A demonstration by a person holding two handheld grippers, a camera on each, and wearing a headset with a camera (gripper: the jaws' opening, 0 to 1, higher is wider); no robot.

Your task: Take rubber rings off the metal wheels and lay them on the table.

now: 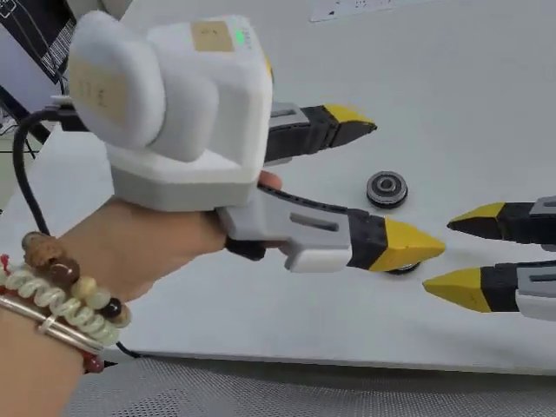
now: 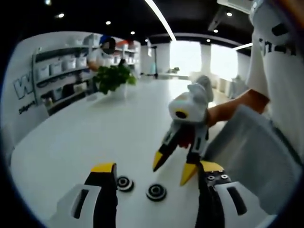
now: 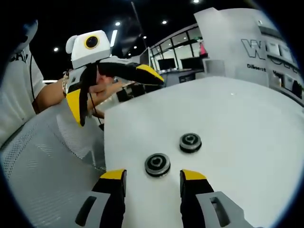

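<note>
Nearer metal wheel (image 3: 157, 164) lies just ahead of the right gripper (image 1: 436, 254), between its wide-spread jaws; the left gripper (image 1: 408, 186), also wide, hovers beside it.

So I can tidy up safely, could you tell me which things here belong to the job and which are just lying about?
Job: near wheel, far wheel, rubber rings on; left tongs, right tongs, both open.
Lying about: potted plant, black cable, paper sheet.
</note>
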